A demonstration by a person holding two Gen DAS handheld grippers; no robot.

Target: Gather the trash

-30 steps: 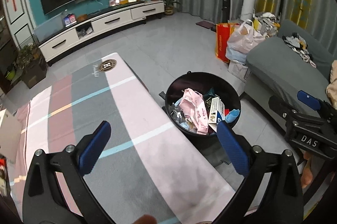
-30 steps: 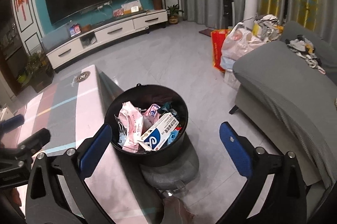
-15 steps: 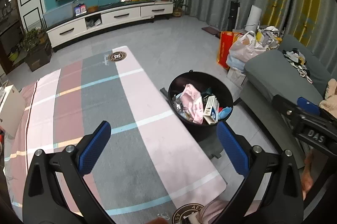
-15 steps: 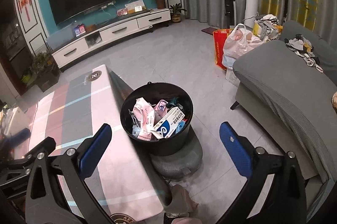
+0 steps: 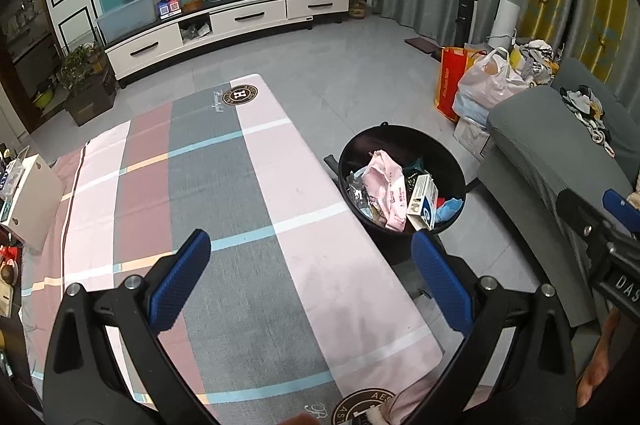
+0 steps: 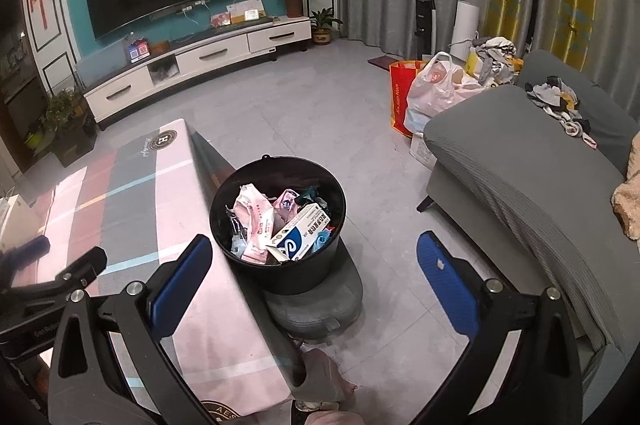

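Note:
A black round bin [image 5: 348, 161] stands on a grey floor cushion beside the table's right edge; it also shows in the right wrist view [image 6: 328, 265]. It holds pink wrappers [image 6: 252, 213], a white and blue box [image 6: 302, 233] and other scraps. My left gripper [image 5: 310, 261] is open and empty, high above the plaid tablecloth [image 5: 224, 193]. My right gripper [image 6: 316, 263] is open and empty, above and in front of the bin. Each gripper shows at the edge of the other's view.
A grey sofa [image 6: 532, 177] with clothes runs along the right. Bags [image 6: 432, 93] stand on the floor at its far end. A white TV cabinet [image 6: 200, 61] and plants line the far wall. A white box [image 5: 32, 201] stands left of the table.
Both grippers have pulled back and risen, so the bin and table look smaller and farther. Both stay open and empty.

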